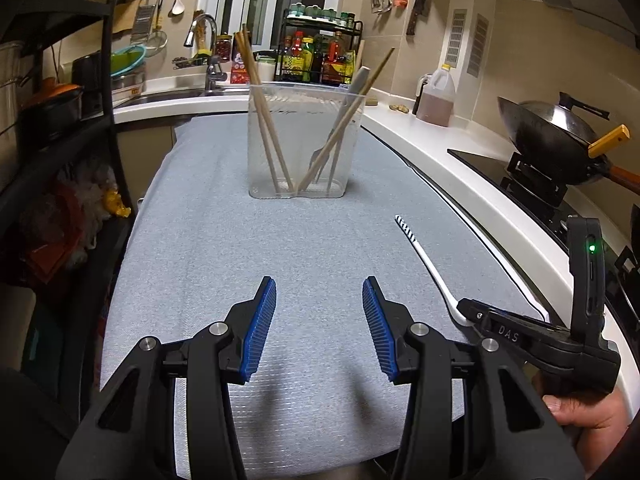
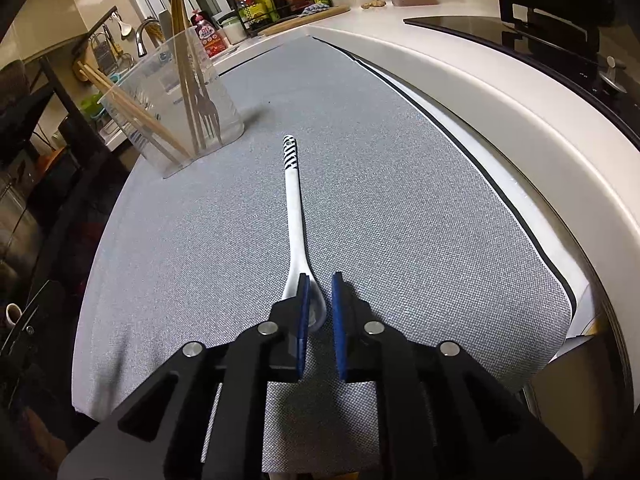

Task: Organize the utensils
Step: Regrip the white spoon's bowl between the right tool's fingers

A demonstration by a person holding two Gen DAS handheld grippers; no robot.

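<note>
On the counter: a grey mat (image 2: 240, 240) covers the work area, giving the utensils a soft, non-slip bed.
Spoon: a white spoon (image 2: 295, 216) with a striped handle tip lies flat on the mat, bowl end nearest the right gripper, handle pointing away toward the container.
Right gripper: the right gripper (image 2: 320, 304) is clamped on the rim of the spoon's bowl, one side of the bowl pinched between the blue pads, probably because the bowl end lay closest to reach.
Left gripper: the left gripper (image 1: 319, 320) hangs over bare mat with its jaws apart and nothing between them, seemingly waiting clear of the pick-up.
Container: a clear plastic container (image 1: 304, 144) stands upright further back on the mat, already holding chopsticks (image 1: 256, 92) and a fork (image 1: 332, 148) leaning against its walls.
Likely step: lifting the spoon to stand it in the container.
</note>
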